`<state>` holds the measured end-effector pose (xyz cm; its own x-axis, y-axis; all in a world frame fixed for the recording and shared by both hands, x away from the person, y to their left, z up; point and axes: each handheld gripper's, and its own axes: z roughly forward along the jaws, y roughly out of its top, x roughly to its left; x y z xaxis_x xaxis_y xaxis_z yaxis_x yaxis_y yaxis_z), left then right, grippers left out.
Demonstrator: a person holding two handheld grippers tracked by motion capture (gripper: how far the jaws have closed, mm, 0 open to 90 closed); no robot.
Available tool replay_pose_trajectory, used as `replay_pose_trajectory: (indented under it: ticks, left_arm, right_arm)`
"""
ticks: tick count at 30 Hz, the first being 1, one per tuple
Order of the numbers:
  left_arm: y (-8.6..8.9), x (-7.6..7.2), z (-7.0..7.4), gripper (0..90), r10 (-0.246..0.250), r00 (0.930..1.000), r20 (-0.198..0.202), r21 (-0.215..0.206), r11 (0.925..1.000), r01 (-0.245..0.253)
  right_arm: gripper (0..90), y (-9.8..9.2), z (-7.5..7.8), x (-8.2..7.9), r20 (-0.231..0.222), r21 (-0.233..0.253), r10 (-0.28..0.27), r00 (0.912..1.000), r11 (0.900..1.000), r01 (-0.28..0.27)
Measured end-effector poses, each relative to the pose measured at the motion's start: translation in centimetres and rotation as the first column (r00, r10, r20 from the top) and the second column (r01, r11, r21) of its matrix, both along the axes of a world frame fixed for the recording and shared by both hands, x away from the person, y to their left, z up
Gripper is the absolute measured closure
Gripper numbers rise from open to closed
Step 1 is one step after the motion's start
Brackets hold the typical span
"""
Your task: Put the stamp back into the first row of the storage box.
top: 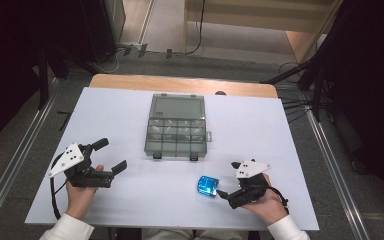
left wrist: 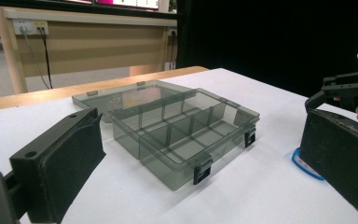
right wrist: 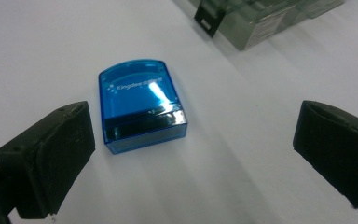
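— On the white table (top: 130, 210), near the person's right side, where does the work stand?

— The right gripper (right wrist: 193, 140) hangs just short of the blue self-inking stamp (right wrist: 140, 105), its jaws spread wide and holding nothing. The stamp lies flat on the table between the jaw lines but ahead of them, apart from both pads. In the high view it sits just left of that gripper (top: 226, 194), well in front of the smoky compartment box (top: 176, 132), whose lid is thrown back.

— And the left gripper (top: 114, 156)?

— Also wide open and empty, resting off to the left, clear of the box.

— So how should the grasp go?

— I'd judge the stamp sits a little left of centre in the right gripper view, so shift that way first, then advance until the pads bracket its two long sides. Close squarely on the flat walls, not the rounded end; glossy plastic may slip or twist out if pinched at a corner. Keep the pads low but off the table.

— Then?

— Probably lift straight up and carry it to an open compartment.
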<state>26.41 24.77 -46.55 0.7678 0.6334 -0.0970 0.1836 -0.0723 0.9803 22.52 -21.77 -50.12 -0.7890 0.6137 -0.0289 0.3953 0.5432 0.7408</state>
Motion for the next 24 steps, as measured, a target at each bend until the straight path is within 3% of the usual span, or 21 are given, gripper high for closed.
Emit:
replay_pose_trajectory:
  ticks: [9, 24]
  left_arm:
    - [-0.1, 0.1, -0.1, 0.0, -0.003, 1.0000, -0.002, 0.003, 1.0000, 0.003]
    - [-0.1, 0.1, -0.1, 0.0, -0.010, 1.0000, -0.002, 0.007, 0.9999, 0.010]
  right_arm:
    - [0.0, 1.7, 0.0, 0.4, -0.053, -0.076, 0.061, 0.9967, 0.995, -0.065]
    - [1.7, 4.0, -0.1, 0.9, -0.076, -0.157, 0.124, 0.9893, 0.978, -0.135]
